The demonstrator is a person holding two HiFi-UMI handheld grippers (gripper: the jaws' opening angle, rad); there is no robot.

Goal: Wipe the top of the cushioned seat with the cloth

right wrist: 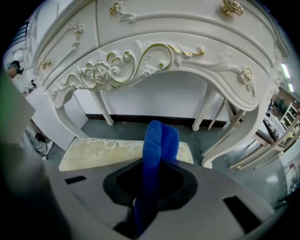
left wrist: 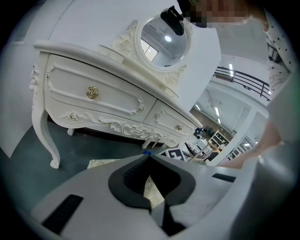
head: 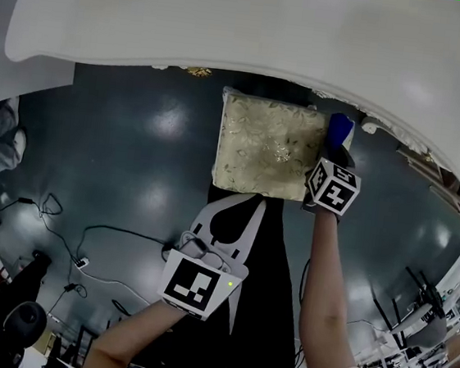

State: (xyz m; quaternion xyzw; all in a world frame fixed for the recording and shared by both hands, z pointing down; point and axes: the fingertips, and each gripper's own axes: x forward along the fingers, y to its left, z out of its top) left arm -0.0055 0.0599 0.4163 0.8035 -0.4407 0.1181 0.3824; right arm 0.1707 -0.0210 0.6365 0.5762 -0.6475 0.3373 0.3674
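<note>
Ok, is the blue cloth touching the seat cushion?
Cannot tell. In the right gripper view the cloth, clamped in the right gripper, only overlaps the cushion; neither contact nor gap shows.

left tool (head: 235, 208): near body, jaws together, empty | right tool (head: 337, 150): arm outstretched, jaws pinching cloth (right wrist: 158, 140)
</note>
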